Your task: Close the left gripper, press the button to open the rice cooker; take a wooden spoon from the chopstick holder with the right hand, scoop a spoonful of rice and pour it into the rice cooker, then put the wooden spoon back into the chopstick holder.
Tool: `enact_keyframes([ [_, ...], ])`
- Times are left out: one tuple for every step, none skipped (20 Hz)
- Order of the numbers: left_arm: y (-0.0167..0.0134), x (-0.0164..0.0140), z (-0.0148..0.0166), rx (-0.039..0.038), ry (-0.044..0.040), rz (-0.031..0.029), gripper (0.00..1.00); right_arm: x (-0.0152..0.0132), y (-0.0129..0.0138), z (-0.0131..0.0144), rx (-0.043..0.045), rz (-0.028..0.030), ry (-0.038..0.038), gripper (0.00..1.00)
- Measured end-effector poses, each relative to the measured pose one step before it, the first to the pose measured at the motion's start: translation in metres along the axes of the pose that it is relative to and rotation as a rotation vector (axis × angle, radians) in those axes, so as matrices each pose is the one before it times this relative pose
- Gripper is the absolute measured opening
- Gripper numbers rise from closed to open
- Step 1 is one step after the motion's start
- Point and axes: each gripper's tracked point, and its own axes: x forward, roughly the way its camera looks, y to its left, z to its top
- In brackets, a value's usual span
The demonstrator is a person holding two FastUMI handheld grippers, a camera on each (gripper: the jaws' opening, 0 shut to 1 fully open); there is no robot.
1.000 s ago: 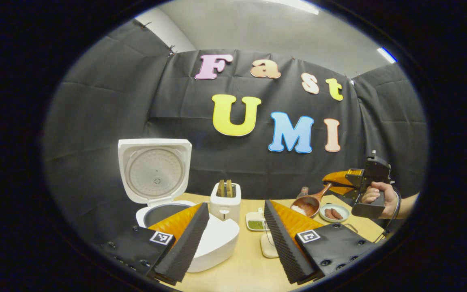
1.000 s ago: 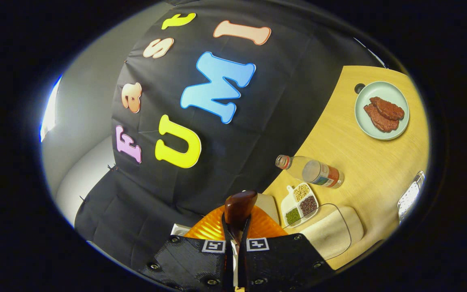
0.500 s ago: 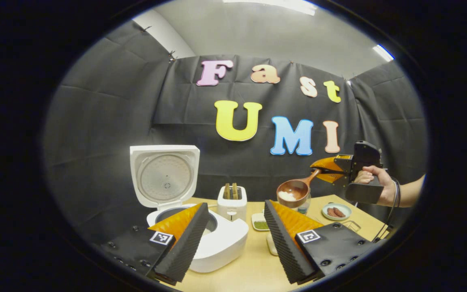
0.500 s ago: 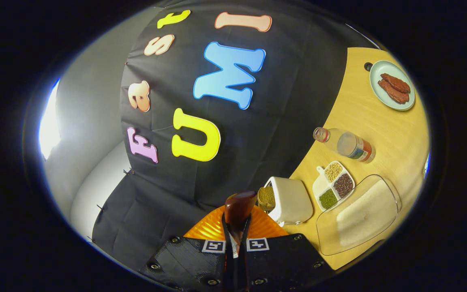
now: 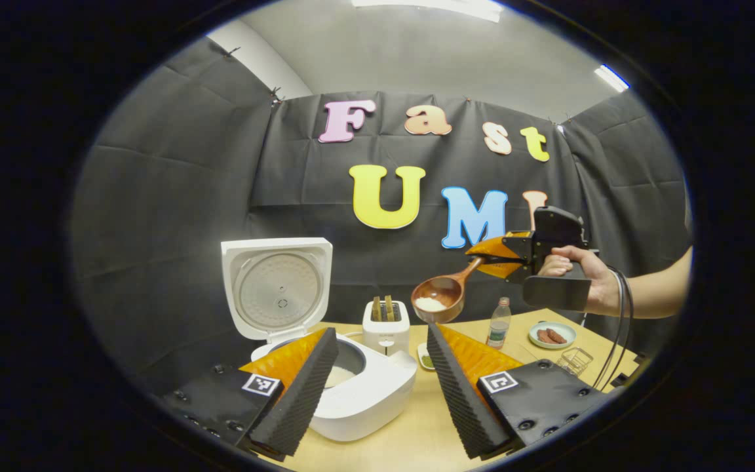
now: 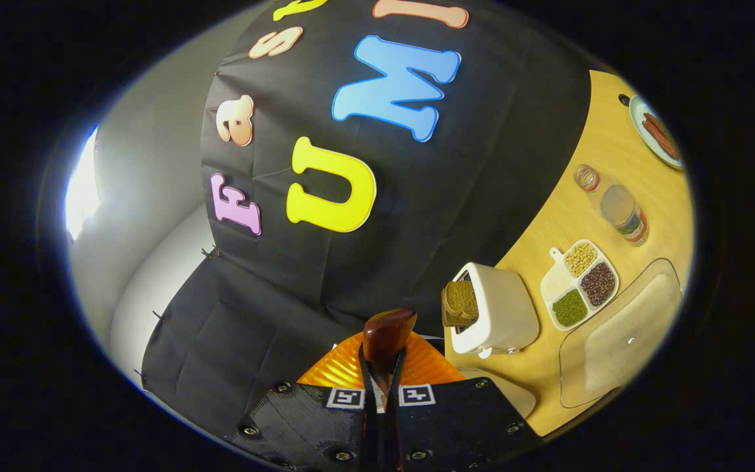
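Observation:
The white rice cooker (image 5: 358, 393) sits on the table with its lid (image 5: 277, 286) standing open, and its inner pot holds a little rice. My left gripper (image 5: 377, 387) is open, its fingers framing the cooker's right side. To the right and higher, a hand holds my right gripper (image 5: 482, 257), shut on the handle of the wooden spoon (image 5: 440, 299). The spoon's bowl carries white rice and hangs in the air right of the cooker, above the toaster. In the right gripper view, my right gripper (image 6: 383, 373) clamps the spoon's handle (image 6: 387, 334), and the bowl is hidden.
A white toaster (image 5: 387, 326) with bread slices stands behind the cooker. On the wooden table are a plastic bottle (image 5: 498, 324), a plate of meat (image 5: 552, 335), a divided dish of beans (image 6: 579, 284), a clear rice container (image 6: 623, 331) and a wire holder (image 5: 577, 360).
The right gripper has carried the loaded spoon up and to the left, toward the cooker. The left gripper has drawn back a little, so the cooker looks smaller.

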Motion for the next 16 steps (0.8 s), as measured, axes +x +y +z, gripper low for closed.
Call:
enact_keyframes([
  [0.00156,-0.00079,0.0001,0.00051,-0.00265,-0.0005,0.95,0.00872,0.00308,-0.00416,-0.01017,0.0042,0.01296,0.05],
  [0.0025,-0.00168,-0.00172,0.00038,-0.00222,0.00208,0.95,0.00609,0.002,-0.00546,-0.01035,0.00243,0.01344,0.05],
  [0.00283,-0.00087,-0.00066,0.00138,0.00017,0.00191,0.95,0.00822,0.00279,-0.00474,-0.01322,0.00251,0.01344,0.05],
  [0.00085,0.00076,-0.00155,-0.0005,0.00067,0.00181,0.95,0.00918,0.00497,-0.005,-0.01433,0.0046,0.01016,0.05],
  [0.00314,-0.00103,-0.00086,0.00027,0.00133,0.00405,0.95,0.00813,0.00341,-0.00446,-0.01258,0.00369,0.01125,0.05],
  [0.00216,-0.00382,-0.00048,-0.00194,0.00046,0.00298,0.95,0.00689,0.00429,-0.00493,-0.01465,0.00419,0.00983,0.05],
  [0.00187,-0.00198,0.00034,-0.00211,-0.00085,-0.00075,0.95,0.00772,0.00295,-0.00424,-0.01586,0.00278,0.00947,0.05],
  [-0.00028,-0.00072,-0.00195,-0.0036,0.00185,-0.0018,0.95,0.00805,0.002,-0.00466,-0.01883,-0.0009,0.01142,0.05],
  [0.00162,-0.00077,-0.00142,-0.00376,0.00205,0.00359,0.95,0.00924,0.00175,-0.00422,-0.02192,-0.00281,0.01394,0.05],
  [0.00169,-0.00045,-0.00131,-0.00419,0.00205,0.00337,0.93,0.00902,0.00226,-0.00785,-0.02394,-0.00142,0.01632,0.05],
  [0.00119,-0.00092,-0.00181,-0.00358,0.00274,0.00404,0.95,0.01117,0.00113,-0.00692,-0.02388,-0.00076,0.0198,0.05],
  [0.00209,0.0019,-0.00193,-0.00262,0.00283,0.00434,0.95,0.01007,0.00202,-0.00847,-0.02398,-0.00214,0.02159,0.05],
  [0.00184,-0.00024,0.00007,-0.00162,0.00292,0.0045,0.95,0.00883,0.00243,-0.00564,-0.03029,-0.00342,0.01808,0.05],
  [0.00217,0.00088,0.00053,0.00111,0.00041,0.00748,0.95,0.00979,0.00183,-0.0059,-0.03436,-0.00552,0.01195,0.05],
  [0.00186,-0.00139,0.00071,-0.00067,0.0015,0.00494,0.95,0.00837,0.00117,-0.0074,-0.03653,-0.00396,0.01492,0.05],
  [0.00108,-0.00041,-0.00164,-0.00361,0.0008,0.00482,0.95,0.01026,0.00258,-0.00681,-0.0395,-0.00448,0.01611,0.04],
])
